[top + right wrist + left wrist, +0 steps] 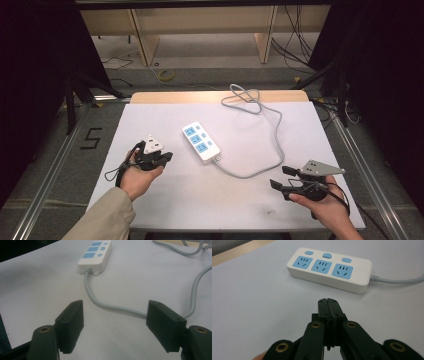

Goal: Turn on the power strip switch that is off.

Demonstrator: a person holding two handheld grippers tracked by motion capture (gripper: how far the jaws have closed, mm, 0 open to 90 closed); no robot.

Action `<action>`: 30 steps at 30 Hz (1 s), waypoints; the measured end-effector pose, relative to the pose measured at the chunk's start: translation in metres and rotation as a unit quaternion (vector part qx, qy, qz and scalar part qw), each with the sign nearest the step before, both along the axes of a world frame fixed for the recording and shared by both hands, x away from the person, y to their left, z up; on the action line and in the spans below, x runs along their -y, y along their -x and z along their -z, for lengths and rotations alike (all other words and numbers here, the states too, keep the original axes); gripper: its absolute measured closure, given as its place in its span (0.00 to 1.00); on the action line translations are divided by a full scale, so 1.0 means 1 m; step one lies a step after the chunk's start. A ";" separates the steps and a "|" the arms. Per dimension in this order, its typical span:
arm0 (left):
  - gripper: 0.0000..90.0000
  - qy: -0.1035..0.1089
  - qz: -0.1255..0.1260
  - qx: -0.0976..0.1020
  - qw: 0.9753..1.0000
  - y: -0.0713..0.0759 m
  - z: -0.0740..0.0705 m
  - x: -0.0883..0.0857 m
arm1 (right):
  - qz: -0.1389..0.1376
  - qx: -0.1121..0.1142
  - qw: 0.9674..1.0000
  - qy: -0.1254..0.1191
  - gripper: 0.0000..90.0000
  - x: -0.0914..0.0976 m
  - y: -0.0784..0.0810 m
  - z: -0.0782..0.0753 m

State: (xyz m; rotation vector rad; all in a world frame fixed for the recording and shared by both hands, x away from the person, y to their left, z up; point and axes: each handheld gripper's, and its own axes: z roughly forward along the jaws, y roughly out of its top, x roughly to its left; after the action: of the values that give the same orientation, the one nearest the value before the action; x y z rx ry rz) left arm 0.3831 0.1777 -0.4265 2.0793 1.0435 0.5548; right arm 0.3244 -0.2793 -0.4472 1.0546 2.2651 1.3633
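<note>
A white power strip point(201, 142) with three blue sockets lies near the middle of the white table; its grey cable point(270, 150) loops right and back to the far edge. My left gripper point(167, 156) rests left of the strip, jaws pressed together with nothing between them; in the left gripper view the strip point(329, 269) lies just beyond the shut jaws point(328, 305). My right gripper point(280, 178) sits near the front right corner, open and empty. In the right gripper view the cable point(110, 305) passes beyond the wide jaws and the strip point(95, 255) lies farther off.
The white table top point(165, 200) ends in a wooden strip at the far edge. Metal rails point(55, 165) run along both sides. Beyond the table are wooden furniture legs and loose cables on the floor point(295, 50).
</note>
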 end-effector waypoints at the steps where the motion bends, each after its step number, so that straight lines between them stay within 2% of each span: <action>1: 1.00 0.001 0.000 0.000 1.000 0.000 0.000 0.000 | -0.001 -0.001 1.000 0.000 0.34 0.000 0.000 0.000; 30: 1.00 0.004 0.003 -0.013 1.000 -0.016 -0.002 0.010 | -0.002 -0.002 1.000 0.001 0.34 -0.001 -0.001 0.001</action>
State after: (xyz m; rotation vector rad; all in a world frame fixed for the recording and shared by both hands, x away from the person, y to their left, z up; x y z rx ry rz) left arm 0.3995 0.1673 -0.4243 2.0879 1.0526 0.5209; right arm 0.3259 -0.2780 -0.4479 1.0545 2.2729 1.3605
